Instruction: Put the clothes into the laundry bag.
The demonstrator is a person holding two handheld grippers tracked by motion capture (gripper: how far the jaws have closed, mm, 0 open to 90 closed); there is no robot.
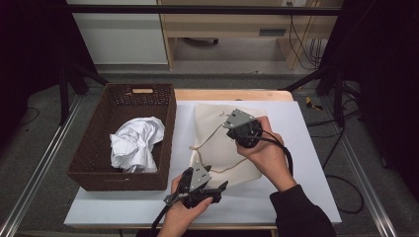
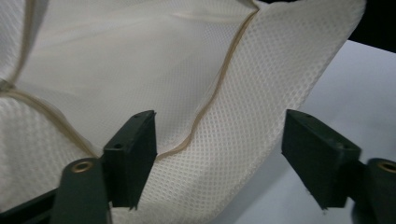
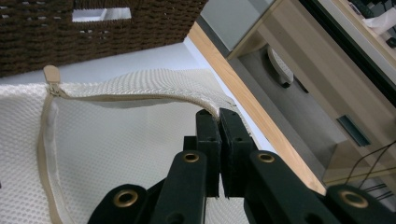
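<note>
The cream mesh laundry bag (image 1: 225, 143) lies flat on the white table surface (image 1: 296, 163), just right of the brown wicker basket (image 1: 94, 148), which holds a crumpled white garment (image 1: 136, 144). The right gripper (image 3: 219, 116) has its jaws closed on the upper edge of the bag's zippered opening, pinching the mesh right beside the zipper tape (image 3: 140, 98) and lifting that edge slightly off the lower layer. The left gripper (image 2: 217, 154) has its jaws standing apart, with the bag's near edge lying between them but neither pad pressing on it; nothing is held on that side. Judged risks: the right-hand pinch covers only a thin strip of fabric near the corner, so a sharp pull could slip the mesh out and let the mouth fall shut. If the left jaws close where they now stand, they may catch both layers together and hold the opening closed rather than spread it. The bag is light and could slide across the smooth sheet when tugged. Surroundings: the table has a pale wooden edge (image 1: 232, 94) at the far side; beyond it are grey floor, a wooden desk (image 1: 222, 24), black frame legs and loose cables.
</note>
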